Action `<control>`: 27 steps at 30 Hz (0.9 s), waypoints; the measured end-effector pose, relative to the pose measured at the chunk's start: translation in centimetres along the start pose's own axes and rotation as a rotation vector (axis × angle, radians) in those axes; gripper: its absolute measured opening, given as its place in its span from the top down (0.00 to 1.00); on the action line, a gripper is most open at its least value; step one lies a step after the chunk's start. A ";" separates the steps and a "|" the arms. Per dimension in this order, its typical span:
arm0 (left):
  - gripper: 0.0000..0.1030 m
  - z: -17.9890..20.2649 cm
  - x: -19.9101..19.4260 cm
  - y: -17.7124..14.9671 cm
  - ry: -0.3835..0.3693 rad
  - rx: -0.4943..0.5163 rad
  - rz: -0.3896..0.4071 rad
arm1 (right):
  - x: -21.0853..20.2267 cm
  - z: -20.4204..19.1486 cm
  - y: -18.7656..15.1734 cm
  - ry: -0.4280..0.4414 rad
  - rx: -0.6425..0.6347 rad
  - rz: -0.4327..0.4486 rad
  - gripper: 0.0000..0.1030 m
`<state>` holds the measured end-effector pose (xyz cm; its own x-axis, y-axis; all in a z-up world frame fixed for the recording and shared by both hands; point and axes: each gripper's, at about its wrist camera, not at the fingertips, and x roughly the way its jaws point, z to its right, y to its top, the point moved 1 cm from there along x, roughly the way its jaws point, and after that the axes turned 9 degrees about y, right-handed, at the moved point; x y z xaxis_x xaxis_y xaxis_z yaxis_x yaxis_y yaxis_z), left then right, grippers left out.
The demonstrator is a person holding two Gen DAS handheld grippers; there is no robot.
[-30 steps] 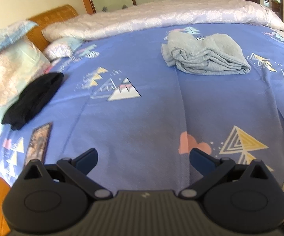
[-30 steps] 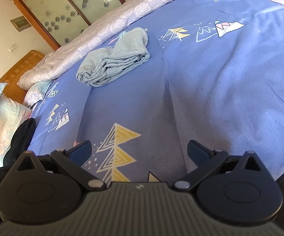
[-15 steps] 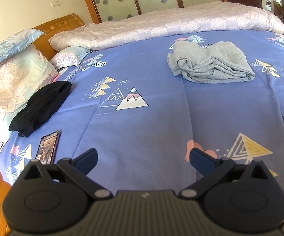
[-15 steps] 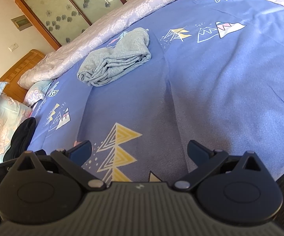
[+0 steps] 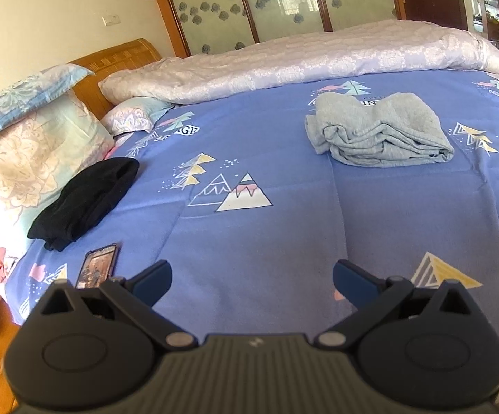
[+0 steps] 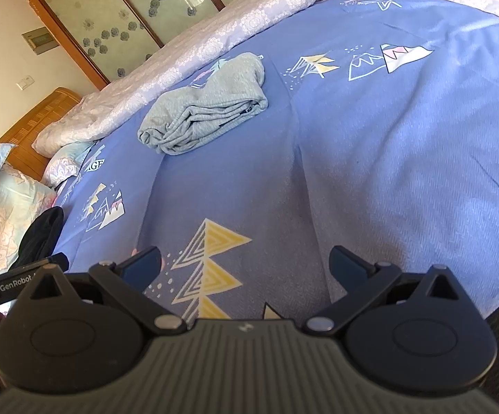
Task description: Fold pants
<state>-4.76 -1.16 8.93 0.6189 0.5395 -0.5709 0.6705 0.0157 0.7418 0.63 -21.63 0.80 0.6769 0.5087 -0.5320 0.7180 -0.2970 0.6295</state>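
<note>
Light grey pants (image 5: pixel 380 131) lie folded in a thick bundle on the blue patterned bedsheet (image 5: pixel 284 241), toward the far right. They also show in the right wrist view (image 6: pixel 208 110), far ahead and to the left. My left gripper (image 5: pixel 251 279) is open and empty, held over the near part of the sheet, well short of the pants. My right gripper (image 6: pixel 246 265) is open and empty too, over the near sheet by a yellow triangle print. A black folded garment (image 5: pixel 83 200) lies at the left by the pillows.
A phone (image 5: pixel 97 269) lies on the sheet near the left edge. Pillows (image 5: pixel 25 151) and a wooden headboard (image 5: pixel 118 58) are at the left. A pale quilt (image 5: pixel 318 58) runs along the far side. The left device's edge (image 6: pixel 14 286) shows in the right wrist view.
The left gripper has pulled back and tilted up, so more of the room shows. The right gripper has barely moved. The pants have not moved.
</note>
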 end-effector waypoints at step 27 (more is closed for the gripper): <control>0.00 0.5 0.0 -0.1 0.001 0.043 -0.016 | -0.1 0.0 0.1 0.000 -0.001 0.004 0.00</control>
<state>-4.63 -1.54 8.63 0.6075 0.5405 -0.5821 0.6973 -0.0118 0.7167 0.63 -21.70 0.95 0.6794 0.5077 -0.5297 0.7154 -0.2978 0.6321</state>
